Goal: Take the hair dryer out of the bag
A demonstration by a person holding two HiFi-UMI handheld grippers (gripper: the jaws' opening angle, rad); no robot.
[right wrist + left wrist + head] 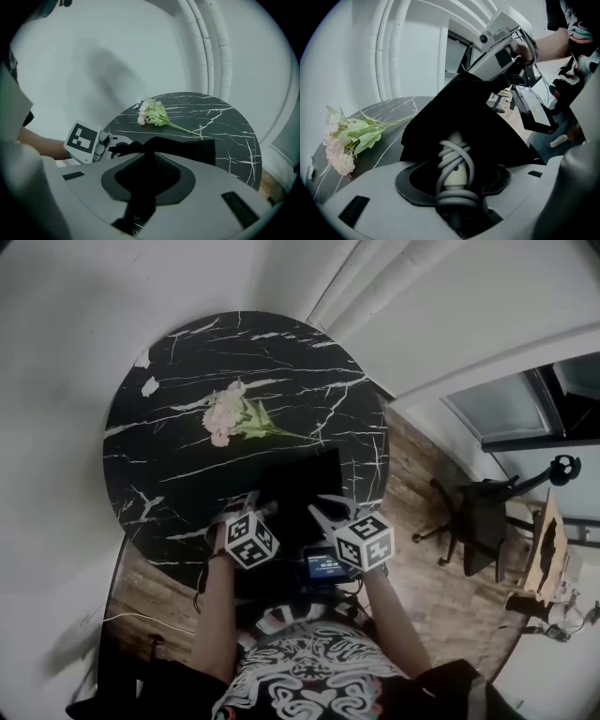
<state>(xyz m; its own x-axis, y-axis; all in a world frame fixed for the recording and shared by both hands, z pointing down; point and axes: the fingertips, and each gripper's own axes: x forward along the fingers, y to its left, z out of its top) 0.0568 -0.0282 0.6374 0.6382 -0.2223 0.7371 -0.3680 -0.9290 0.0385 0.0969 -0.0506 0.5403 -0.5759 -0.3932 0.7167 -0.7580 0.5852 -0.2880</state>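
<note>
Two claws at near edge of bench: right claw pinching bag fabric, left claw clamped on cord-wrapped hair dryer poking from bag. Extraction step; next likely: pull dryer clear, bag anchored.

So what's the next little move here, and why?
Probably draw the left tongs back from the bag: they seem closed on the hair dryer, whose cord-wrapped handle pokes from its mouth, while the right tongs pinch the cloth to hold it.
</note>
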